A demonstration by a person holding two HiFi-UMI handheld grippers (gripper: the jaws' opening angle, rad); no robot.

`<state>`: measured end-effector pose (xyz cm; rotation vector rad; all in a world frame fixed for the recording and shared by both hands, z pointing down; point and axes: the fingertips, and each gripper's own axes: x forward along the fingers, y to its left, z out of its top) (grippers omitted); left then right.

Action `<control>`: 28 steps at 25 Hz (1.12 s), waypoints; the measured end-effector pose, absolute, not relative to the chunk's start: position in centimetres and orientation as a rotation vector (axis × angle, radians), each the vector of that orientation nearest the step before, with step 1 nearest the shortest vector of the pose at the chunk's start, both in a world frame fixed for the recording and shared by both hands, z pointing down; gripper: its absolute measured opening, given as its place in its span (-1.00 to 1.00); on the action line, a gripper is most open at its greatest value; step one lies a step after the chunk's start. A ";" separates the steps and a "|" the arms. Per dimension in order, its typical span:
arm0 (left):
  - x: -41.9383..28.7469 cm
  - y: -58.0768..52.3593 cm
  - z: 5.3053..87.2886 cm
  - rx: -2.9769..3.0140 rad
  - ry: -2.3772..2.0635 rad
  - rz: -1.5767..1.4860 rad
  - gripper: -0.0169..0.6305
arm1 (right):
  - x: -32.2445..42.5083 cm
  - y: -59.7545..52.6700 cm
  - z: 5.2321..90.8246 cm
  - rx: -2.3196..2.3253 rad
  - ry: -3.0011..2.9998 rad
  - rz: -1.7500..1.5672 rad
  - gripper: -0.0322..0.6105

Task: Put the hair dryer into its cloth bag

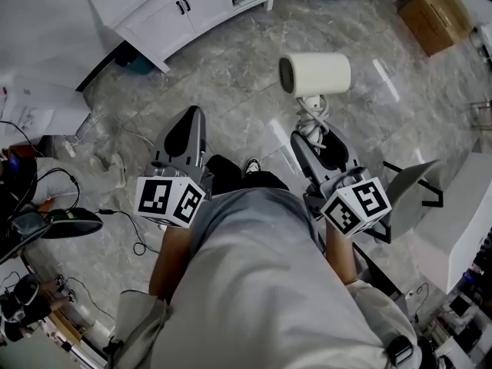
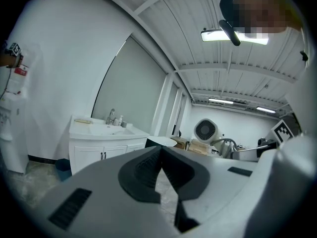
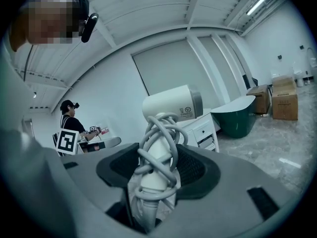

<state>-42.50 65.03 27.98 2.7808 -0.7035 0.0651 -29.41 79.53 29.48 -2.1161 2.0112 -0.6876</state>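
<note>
Hair dryer (image 3: 171,103) first: its handle is clamped between the pads of the right gripper (image 3: 158,167), with the grey cord (image 3: 158,138) wound in loops round that same handle. The white barrel stands above the jaws, its maker's label facing the right gripper view. In the head view the right gripper (image 1: 311,141) holds the hair dryer (image 1: 315,74) in the air over the marble floor (image 1: 231,91), the grilled end turned toward the white vanity cabinet (image 1: 184,10).

The left gripper (image 2: 159,155) is clenched, pad against pad, with nothing between them. It (image 1: 188,129) hangs beside the right one, on the person's side of the vanity cabinet (image 2: 104,143), well apart from it.

Out beyond the dryer, on the side away from the cabinet, a cardboard box (image 1: 434,18) sits on the floor. A dark green bathtub (image 3: 240,115) stands just past the cabinet.
</note>
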 end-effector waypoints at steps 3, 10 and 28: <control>-41.6 64.8 27.9 2.784 -0.692 0.058 -0.94 | -28.6 78.9 29.6 -2.115 2.005 -0.690 -0.16; -38.8 62.8 28.9 2.764 -0.648 0.078 -0.94 | -26.3 77.2 29.4 -2.130 1.978 -0.688 -0.16; -25.6 46.3 27.6 2.785 -0.540 0.104 -0.94 | -15.5 60.7 27.5 -2.136 1.940 -0.673 -0.16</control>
